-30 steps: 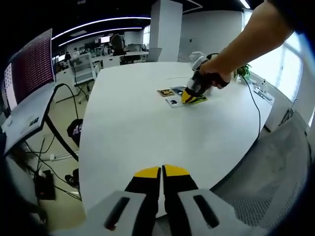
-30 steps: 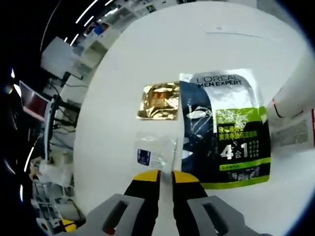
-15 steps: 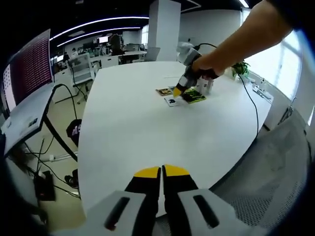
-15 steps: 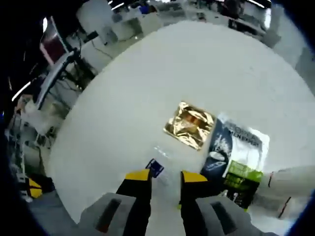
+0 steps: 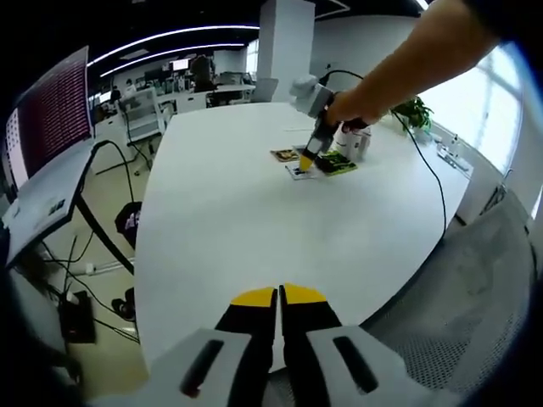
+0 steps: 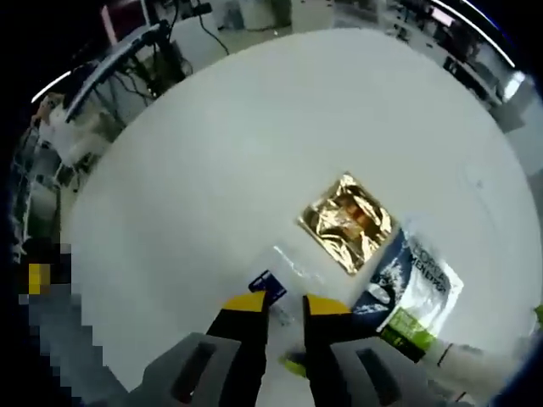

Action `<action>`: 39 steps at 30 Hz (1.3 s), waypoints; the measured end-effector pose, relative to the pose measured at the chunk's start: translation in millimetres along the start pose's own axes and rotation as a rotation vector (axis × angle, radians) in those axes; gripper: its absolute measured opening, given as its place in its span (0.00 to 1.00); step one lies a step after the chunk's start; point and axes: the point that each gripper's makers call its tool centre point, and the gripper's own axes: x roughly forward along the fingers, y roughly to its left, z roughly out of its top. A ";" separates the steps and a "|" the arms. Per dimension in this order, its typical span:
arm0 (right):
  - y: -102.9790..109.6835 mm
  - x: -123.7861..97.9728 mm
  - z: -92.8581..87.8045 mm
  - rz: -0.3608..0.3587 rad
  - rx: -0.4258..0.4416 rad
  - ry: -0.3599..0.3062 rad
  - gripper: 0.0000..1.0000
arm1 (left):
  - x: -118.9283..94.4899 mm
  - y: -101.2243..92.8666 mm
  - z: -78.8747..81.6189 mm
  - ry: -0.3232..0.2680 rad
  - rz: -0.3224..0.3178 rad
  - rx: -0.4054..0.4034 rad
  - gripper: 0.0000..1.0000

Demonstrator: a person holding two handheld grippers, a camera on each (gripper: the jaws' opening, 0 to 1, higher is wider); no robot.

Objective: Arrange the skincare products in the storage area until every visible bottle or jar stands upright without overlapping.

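Jaws of your right gripper stand slightly parted over the clear sachet, beside the gold sachet; lower squarely, pinch its edge. Left gripper sits closed, empty.

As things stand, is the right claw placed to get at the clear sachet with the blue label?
Probably yes. The right claw hangs just over the clear sachet, jaws slightly apart, nothing between them. The gold sachet and dark L'Oreal pouch lie beside it, out of the way.
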 end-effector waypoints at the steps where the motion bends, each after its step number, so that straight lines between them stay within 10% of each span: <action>1: 0.1 -0.2 0.4 -0.001 0.016 0.002 0.14 | 0.2 -0.4 -0.3 0.002 -0.001 0.002 0.00; 14: 9.3 -0.8 1.8 0.000 0.010 -0.008 0.24 | 2.1 -2.7 -4.5 0.027 -0.012 0.022 0.00; 23: 10.6 -30.8 24.4 -0.045 -0.057 -0.199 0.29 | 1.6 -0.9 -4.4 0.029 -0.001 0.024 0.00; 39: 121.3 -101.5 21.6 0.154 0.036 -0.543 0.38 | 1.5 -5.3 -6.1 0.038 -0.014 0.046 0.00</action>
